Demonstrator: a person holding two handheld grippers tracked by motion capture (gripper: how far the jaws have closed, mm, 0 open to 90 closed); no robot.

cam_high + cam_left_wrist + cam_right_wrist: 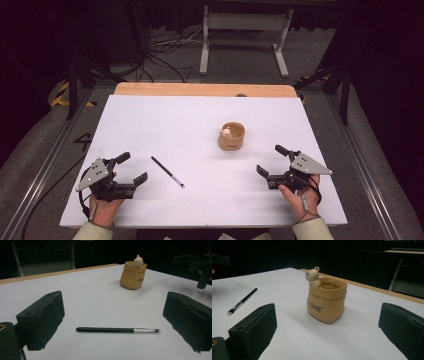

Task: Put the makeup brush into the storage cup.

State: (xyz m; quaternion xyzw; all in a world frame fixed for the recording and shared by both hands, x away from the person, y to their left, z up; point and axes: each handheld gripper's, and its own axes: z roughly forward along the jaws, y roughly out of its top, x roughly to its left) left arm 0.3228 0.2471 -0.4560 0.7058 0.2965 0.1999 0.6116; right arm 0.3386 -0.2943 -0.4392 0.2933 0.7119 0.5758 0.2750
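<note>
On the white table (150,120) two things wait between the person's hands: a thin black brush (167,172) lying flat toward the near left, and a small tan pot (232,136) shaped like a sack, with a little bear figure (226,132) perched on its rim, standing upright nearer the middle and well apart from the brush. The left gripper (132,172) sits low at the near left edge with its jaws spread wide and nothing between them; in the left gripper view the brush (117,330) lies crosswise just ahead of the jaws, handle to the left and bristle tip to the right, with the pot (132,275) farther off. The right gripper (270,166) rests at the near right, likewise wide open and empty, and its own view looks straight at the pot (327,301), the bear (313,276) on the rim side toward the brush (243,300). Nothing is grasped yet, so the work looks to be at its very start: most likely the brush is to be picked up and stood in the pot. The next move would call for the left gripper to ease forward and down until its jaws straddle the slim handle, then close squarely on it, since so thin a handle lying flat could roll or slip. The right gripper seems well placed to steady the pot.
</note>
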